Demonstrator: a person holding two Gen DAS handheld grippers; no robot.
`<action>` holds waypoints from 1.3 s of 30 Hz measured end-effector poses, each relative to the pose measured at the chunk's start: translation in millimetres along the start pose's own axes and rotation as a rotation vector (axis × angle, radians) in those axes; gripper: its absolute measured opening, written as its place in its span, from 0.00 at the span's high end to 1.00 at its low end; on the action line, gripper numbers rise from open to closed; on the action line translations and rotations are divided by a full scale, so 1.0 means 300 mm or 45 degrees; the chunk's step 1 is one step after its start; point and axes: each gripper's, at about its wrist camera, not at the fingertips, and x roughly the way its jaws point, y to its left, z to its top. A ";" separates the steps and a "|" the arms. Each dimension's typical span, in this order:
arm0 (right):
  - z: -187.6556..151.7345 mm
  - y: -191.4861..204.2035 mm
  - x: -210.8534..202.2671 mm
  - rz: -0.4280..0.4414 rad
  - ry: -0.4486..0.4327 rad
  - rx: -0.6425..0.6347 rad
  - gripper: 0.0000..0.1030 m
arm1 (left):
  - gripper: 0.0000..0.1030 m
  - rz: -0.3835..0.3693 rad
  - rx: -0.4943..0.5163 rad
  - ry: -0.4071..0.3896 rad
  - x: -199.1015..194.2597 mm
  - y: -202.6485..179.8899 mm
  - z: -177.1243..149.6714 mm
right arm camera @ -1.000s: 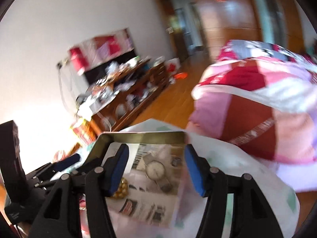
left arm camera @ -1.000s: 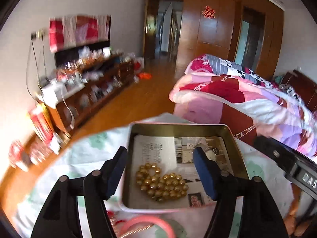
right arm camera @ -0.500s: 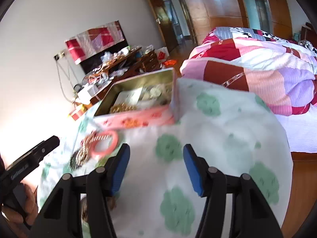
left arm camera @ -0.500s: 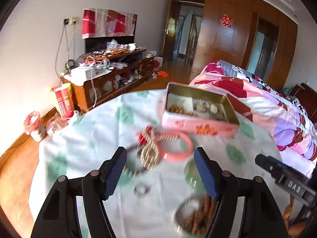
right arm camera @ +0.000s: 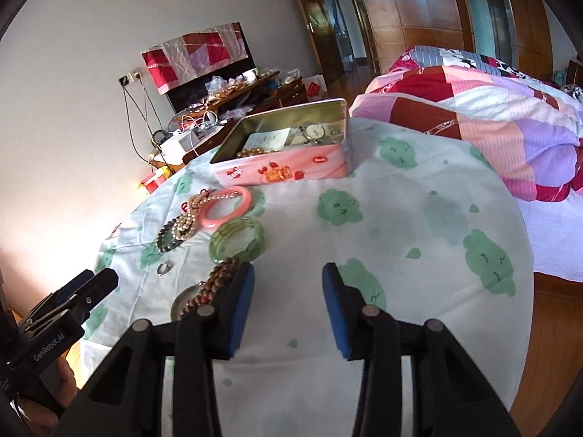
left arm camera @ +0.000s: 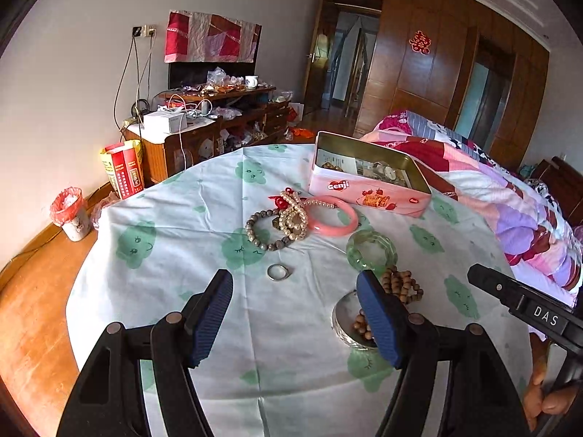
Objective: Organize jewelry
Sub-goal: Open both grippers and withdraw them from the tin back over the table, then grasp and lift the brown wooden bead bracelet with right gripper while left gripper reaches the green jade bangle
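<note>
Two hand-held grippers hover above a round table [left arm camera: 153, 291] draped in a pale cloth printed with green clouds. Left gripper [left arm camera: 294, 315]: jaws spread wide, nothing between the blue pads, a small silver ring [left arm camera: 278, 272] on the cloth just beyond them. Right gripper [right arm camera: 288, 307]: jaws have just been closing to a narrower gap, yet only bare cloth shows between the pads, which press on nothing. At the table's far side stands an open pink tin [left arm camera: 368, 182], a rectangular box whose long axis runs across the left wrist view, its printed long wall facing the cameras; inside lie a gold bead bracelet [right arm camera: 253, 152], a paper sheet and a wristwatch [right arm camera: 314, 132]. In front of the tin, a pink bangle [left arm camera: 333, 216] lies flat, touching a heap of pearl strands [left arm camera: 293, 215] that overlaps a grey bead bracelet [left arm camera: 264, 229]. Nearer the grippers, a green bangle [left arm camera: 371, 248] lies flat, and beside it a brown wooden bead string [right arm camera: 215, 284] trails lengthwise from the green bangle's edge into a shallow silver dish [left arm camera: 344, 322], pointing toward the grippers. Behind: a bed with a patchwork quilt [left arm camera: 492, 196] and a cluttered wooden cabinet [left arm camera: 204, 134].
</note>
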 end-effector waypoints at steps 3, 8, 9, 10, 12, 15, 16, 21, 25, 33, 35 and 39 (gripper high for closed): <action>-0.010 0.019 -0.012 0.011 0.000 -0.017 0.59 | 0.31 0.001 -0.014 -0.012 -0.012 0.018 -0.014; -0.029 0.037 0.000 0.018 0.031 -0.035 0.59 | 0.31 0.008 -0.050 -0.009 -0.027 0.057 -0.027; -0.036 0.041 0.008 0.020 0.043 -0.042 0.59 | 0.31 0.009 -0.055 -0.011 -0.032 0.064 -0.030; -0.044 0.050 0.015 0.032 0.059 -0.052 0.59 | 0.31 0.009 -0.061 -0.014 -0.035 0.071 -0.032; -0.057 0.070 0.028 0.050 0.084 -0.075 0.59 | 0.31 -0.003 -0.070 -0.018 -0.038 0.082 -0.036; -0.070 0.107 0.051 0.075 0.116 -0.113 0.59 | 0.31 -0.009 -0.081 -0.002 -0.030 0.095 -0.042; -0.069 0.120 0.064 0.084 0.128 -0.114 0.59 | 0.31 -0.006 -0.089 0.005 -0.024 0.100 -0.045; -0.051 0.146 0.144 0.123 0.190 -0.048 0.49 | 0.31 -0.031 -0.125 0.029 -0.022 0.120 -0.054; -0.046 0.159 0.235 0.116 0.278 0.009 0.46 | 0.31 -0.008 -0.092 0.029 -0.025 0.126 -0.056; -0.026 0.171 0.247 0.153 0.247 0.005 0.74 | 0.31 -0.018 -0.080 0.047 -0.014 0.133 -0.054; -0.012 0.164 0.207 0.168 0.185 -0.001 0.75 | 0.31 -0.027 -0.067 0.050 -0.009 0.124 -0.048; 0.042 0.147 0.110 0.235 0.080 0.029 0.75 | 0.31 -0.084 -0.049 0.063 0.019 0.093 -0.020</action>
